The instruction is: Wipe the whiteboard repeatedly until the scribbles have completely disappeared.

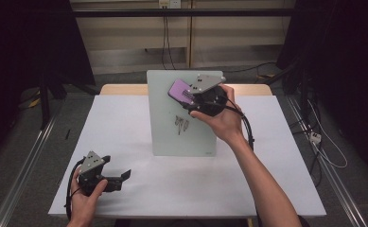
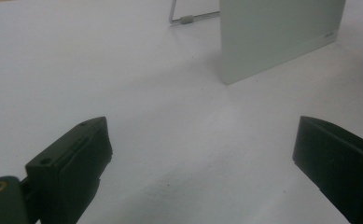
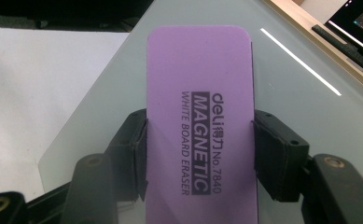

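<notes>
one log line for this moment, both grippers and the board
right gripper: shut on purple eraser | whiteboard: scribble remains | left gripper: open, idle over table

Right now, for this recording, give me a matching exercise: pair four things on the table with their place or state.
Things:
1. purple rectangular whiteboard eraser
2. pale glass whiteboard panel
3. left gripper
4. dark marker scribble

States:
A. jaws open, low over the white table
B. propped upright on a stand
C. clamped between the right gripper jaws
D. drawn on the board, below the eraser

Pairs: 1-C, 2-B, 3-A, 4-D
</notes>
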{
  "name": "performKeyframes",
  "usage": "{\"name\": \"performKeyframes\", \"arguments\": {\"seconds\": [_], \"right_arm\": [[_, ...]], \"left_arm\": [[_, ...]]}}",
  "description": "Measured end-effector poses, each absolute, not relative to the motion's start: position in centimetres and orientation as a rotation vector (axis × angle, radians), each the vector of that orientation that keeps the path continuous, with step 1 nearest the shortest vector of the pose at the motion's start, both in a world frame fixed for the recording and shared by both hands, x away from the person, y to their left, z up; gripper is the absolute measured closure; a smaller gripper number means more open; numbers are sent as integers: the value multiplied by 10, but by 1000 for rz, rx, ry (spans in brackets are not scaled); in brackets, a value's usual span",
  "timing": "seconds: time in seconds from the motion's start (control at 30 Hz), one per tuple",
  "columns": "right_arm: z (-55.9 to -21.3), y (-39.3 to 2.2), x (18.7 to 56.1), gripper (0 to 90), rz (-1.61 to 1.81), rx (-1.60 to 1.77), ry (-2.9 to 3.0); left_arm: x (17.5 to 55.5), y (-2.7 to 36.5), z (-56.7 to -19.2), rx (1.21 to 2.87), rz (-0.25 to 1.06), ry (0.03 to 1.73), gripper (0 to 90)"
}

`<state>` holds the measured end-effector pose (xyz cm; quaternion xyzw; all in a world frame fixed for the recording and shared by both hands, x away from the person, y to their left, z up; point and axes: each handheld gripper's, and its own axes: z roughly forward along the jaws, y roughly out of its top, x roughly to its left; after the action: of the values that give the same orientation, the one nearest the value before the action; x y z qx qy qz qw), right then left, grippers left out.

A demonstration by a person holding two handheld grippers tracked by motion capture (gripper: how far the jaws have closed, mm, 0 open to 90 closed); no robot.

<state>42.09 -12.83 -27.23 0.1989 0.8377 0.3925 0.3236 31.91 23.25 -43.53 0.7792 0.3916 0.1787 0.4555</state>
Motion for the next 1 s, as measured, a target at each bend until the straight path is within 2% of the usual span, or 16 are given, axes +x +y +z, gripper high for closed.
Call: {"name": "performKeyframes", "arguments": {"seconds": [0.13,0.57,1.0], "right_arm": [[-275,-126,421,418,1018,524,2210],[-320,-107,408,418,996,495,2303],[-348,-96,400,419,989,476,2368]], "left_arm": [[319,232,-435,1935,437,961,43],[319,232,-435,1933,443,962,43],[319,232,-435,1927,447,974,44]]}}
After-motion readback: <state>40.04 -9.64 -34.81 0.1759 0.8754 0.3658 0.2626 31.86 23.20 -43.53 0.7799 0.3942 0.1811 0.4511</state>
